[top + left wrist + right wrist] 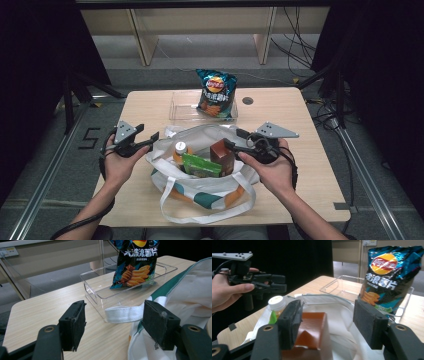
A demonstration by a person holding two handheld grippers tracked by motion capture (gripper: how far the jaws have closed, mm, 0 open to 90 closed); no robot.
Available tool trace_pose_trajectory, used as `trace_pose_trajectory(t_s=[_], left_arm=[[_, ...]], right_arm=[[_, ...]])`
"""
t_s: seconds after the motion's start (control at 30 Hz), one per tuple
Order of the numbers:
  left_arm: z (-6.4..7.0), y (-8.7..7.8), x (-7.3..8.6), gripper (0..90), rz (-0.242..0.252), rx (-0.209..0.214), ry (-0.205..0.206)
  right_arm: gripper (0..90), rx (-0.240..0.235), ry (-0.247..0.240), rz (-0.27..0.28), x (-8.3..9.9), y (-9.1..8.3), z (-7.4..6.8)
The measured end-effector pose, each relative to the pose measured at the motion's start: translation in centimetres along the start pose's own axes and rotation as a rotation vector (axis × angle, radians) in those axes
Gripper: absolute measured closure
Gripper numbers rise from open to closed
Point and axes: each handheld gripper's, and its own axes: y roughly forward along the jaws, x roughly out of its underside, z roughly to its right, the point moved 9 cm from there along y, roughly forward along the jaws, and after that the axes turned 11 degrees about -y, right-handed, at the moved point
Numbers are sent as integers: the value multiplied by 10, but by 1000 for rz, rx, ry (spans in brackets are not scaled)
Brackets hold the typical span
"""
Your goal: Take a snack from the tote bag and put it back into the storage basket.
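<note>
A white tote bag [200, 182] with green and orange patches lies open on the table's near half. In it stand a brown carton [221, 156], a white-capped bottle [180, 149] and a green packet [201, 166]. My left gripper [148, 133] is open at the bag's left rim, with the bag's white strap [125, 314] lying beyond its jaws [113, 325]. My right gripper [234, 138] is open just above the brown carton [312, 327], its jaws [327, 325] spread wider than the carton's top. A blue chips bag [215, 93] stands in a clear tray [182, 107].
The clear tray [100, 290] sits at the table's far middle, right behind the tote bag [190, 295]. A round dark grommet [247, 100] lies to its right. Wooden shelving and cables stand on the floor beyond the table.
</note>
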Motion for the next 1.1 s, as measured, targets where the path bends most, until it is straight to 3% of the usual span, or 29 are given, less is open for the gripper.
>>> trace_pose_trajectory(t_s=[0.03, 0.1, 0.27, 0.43, 0.53, 0.57, 0.8, 0.97, 1.1], left_arm=[[0, 0, -1, 342, 6, 6, 3], [0, -1, -1, 342, 3, 0, 3], [1, 0, 0, 341, 1, 3, 2], [1, -1, -1, 341, 2, 2, 7], [1, -1, -1, 341, 2, 2, 1], [1, -1, -1, 341, 2, 2, 2], [2, -1, -1, 341, 2, 3, 3], [1, -1, -2, 341, 4, 4, 5], [2, -1, -2, 341, 5, 5, 5]], right_arm=[[382, -4, -22, 12, -1, 2, -1], [364, -18, -5, 8, -2, 3, -7], [307, -32, -24, 9, -4, 7, -15], [280, -20, -14, 1, -2, 10, -21], [269, -23, -42, -3, 1, 12, -20], [264, -22, -25, -3, 2, 13, -22], [242, -22, -50, -19, 5, 17, -26], [226, -17, -36, -31, 10, 20, -28], [221, -30, -68, -49, 14, 23, -29]])
